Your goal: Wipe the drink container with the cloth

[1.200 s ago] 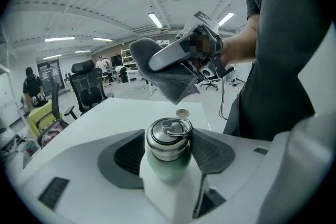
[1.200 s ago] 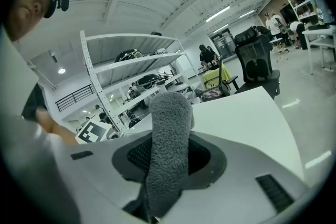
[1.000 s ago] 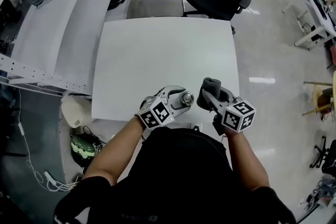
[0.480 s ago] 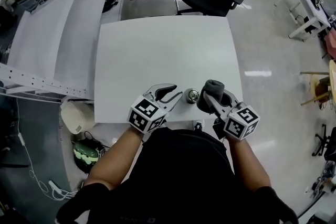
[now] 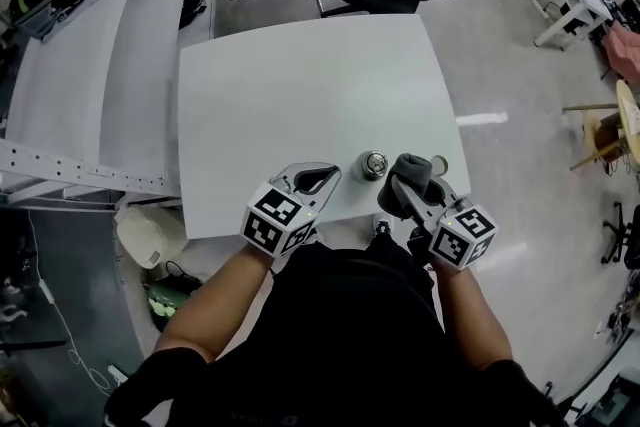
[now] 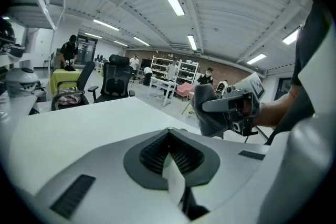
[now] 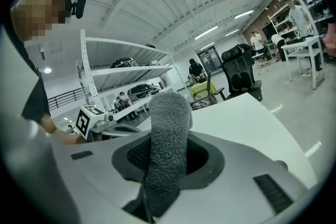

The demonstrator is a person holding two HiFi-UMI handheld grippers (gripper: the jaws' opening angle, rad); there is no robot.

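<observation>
My left gripper [image 5: 316, 178] just closed empty beside the small round metal drink container [image 5: 374, 164], right gripper [image 5: 406, 189] clamps the grey terry cloth [image 5: 410, 169] clear of it, so wiping looks done.

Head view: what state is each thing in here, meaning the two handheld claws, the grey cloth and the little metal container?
Left gripper: shut, its fingers have just closed, nothing between them.
Right gripper: shut on the cloth.
Cloth: bunched, pinched in the right gripper, off the table.
Drink container: upright on the table near its front edge, between the grippers, untouched.
</observation>
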